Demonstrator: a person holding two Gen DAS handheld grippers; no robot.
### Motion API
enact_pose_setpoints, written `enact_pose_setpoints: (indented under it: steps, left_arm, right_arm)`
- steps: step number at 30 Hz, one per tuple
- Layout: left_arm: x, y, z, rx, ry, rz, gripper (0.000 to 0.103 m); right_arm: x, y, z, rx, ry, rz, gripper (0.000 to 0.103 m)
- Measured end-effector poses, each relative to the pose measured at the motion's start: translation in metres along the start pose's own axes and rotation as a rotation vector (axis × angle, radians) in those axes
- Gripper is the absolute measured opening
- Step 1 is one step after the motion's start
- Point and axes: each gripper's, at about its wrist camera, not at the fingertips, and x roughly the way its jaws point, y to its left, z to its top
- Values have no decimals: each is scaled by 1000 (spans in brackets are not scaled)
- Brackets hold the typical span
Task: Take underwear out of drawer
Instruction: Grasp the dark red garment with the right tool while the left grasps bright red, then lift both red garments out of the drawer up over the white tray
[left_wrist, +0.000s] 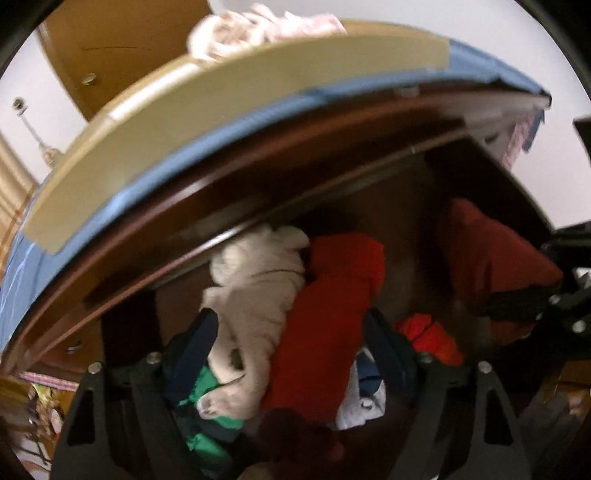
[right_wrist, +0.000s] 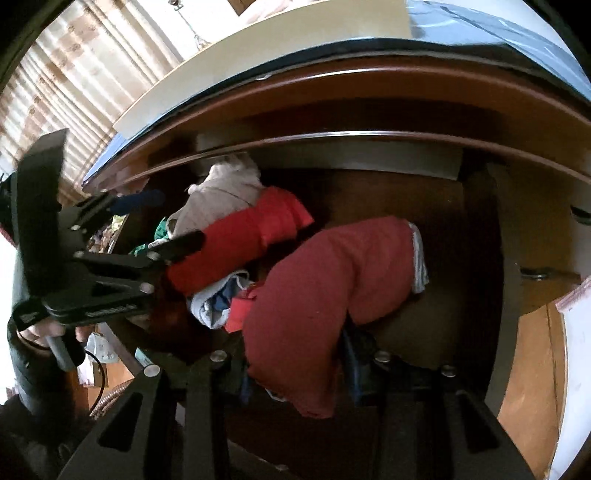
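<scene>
Inside the dark wooden drawer (right_wrist: 480, 229), right fingers (right_wrist: 295, 365) clamp dark red underwear (right_wrist: 332, 280); left fingers (left_wrist: 291, 332) spread over clothes.

Your drawer (right_wrist: 480, 229) is dark brown wood, full of bright clothes.

You can see dark red underwear (right_wrist: 325, 288), a brighter red piece (left_wrist: 332, 317), a cream one (left_wrist: 255, 295), green cloth (left_wrist: 207, 435) and an orange bit (left_wrist: 432, 336). Your black tongs (left_wrist: 291, 332) have dark blue pads (left_wrist: 195, 347). Up top lie a blue sheet (left_wrist: 491, 62) and a tan board (left_wrist: 221, 122).
</scene>
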Motion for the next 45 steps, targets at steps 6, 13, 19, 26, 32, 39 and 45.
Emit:
enact_pose_setpoints:
  steps: [6,13,19,26,32,39,45]
  left_arm:
    - [20,-12,0,76,64,-17,81]
    - [46,-16,1,121,166,14,83]
    - [45,-16,1,118,171,2,67]
    - [14,13,-6,-83,63,-134,37]
    - [-24,25,-25,-223,-50,-206,31]
    - [-69,30,-35,-283,-171,-208,28]
    - [-84,36,-37,-323,-234,-230,28]
  right_arm:
    - [9,5,-3,29,-3,27,41]
    - [19,7,-4,60,-1,60,41]
    - [20,10,-7,75,-31,62,41]
    - [-8,19,-14,52,-149,4,40]
    - [-42,42,-25,-47,-289,-4,40]
    - [-54,58,-23,-99,-342,-29,40]
    - [-68,72,-28,-145,-395,-23,40]
